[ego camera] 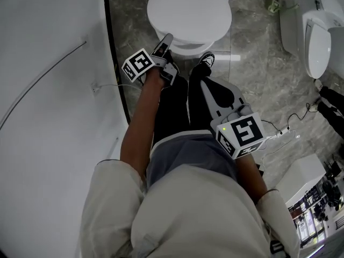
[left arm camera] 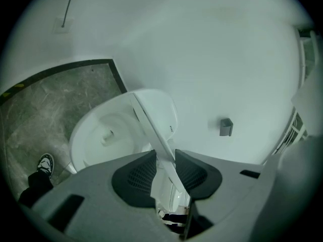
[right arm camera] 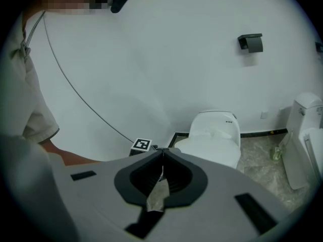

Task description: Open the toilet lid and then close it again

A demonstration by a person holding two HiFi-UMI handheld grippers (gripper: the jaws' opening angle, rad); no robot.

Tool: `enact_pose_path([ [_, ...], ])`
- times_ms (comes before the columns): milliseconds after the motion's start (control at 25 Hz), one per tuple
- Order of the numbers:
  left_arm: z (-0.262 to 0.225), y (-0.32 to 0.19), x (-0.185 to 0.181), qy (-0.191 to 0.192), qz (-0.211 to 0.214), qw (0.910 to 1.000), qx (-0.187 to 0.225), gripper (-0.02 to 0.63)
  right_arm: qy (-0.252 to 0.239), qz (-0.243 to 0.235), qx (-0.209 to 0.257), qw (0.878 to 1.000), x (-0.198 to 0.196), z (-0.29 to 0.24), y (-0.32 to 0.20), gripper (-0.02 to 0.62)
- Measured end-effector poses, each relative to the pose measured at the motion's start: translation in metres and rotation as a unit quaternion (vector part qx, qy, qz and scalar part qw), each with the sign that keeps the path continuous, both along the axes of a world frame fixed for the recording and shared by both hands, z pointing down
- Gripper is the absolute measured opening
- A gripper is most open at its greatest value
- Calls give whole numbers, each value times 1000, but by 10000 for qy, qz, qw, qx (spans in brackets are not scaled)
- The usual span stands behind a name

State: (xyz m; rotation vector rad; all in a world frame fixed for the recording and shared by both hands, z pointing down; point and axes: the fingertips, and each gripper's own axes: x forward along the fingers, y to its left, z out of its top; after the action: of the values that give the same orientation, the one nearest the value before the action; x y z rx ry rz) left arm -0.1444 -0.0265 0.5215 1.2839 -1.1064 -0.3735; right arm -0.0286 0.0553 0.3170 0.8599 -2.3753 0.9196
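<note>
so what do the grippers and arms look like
Both the left gripper and right gripper are light grey plastic with two broad jaws lined by black ribbed pads, each carrying a cube of black-and-white square markers. A small green light glows by the right one's cube. The person wears a pale beige short-sleeved top.

Right gripper [right arm camera: 162,154] jaws together on a crumpled scrap [right arm camera: 157,195] (brownish); white toilet [right arm camera: 214,141] beyond, against a pale wall [right arm camera: 151,59].
</note>
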Motion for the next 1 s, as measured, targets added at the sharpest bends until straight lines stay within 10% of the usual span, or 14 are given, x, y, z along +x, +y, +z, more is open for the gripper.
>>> enact_pose_path([
  [1000, -61, -75, -3, 265, -97, 9979, 582, 111, -47, 136, 345, 9993, 12, -32, -12, 11],
])
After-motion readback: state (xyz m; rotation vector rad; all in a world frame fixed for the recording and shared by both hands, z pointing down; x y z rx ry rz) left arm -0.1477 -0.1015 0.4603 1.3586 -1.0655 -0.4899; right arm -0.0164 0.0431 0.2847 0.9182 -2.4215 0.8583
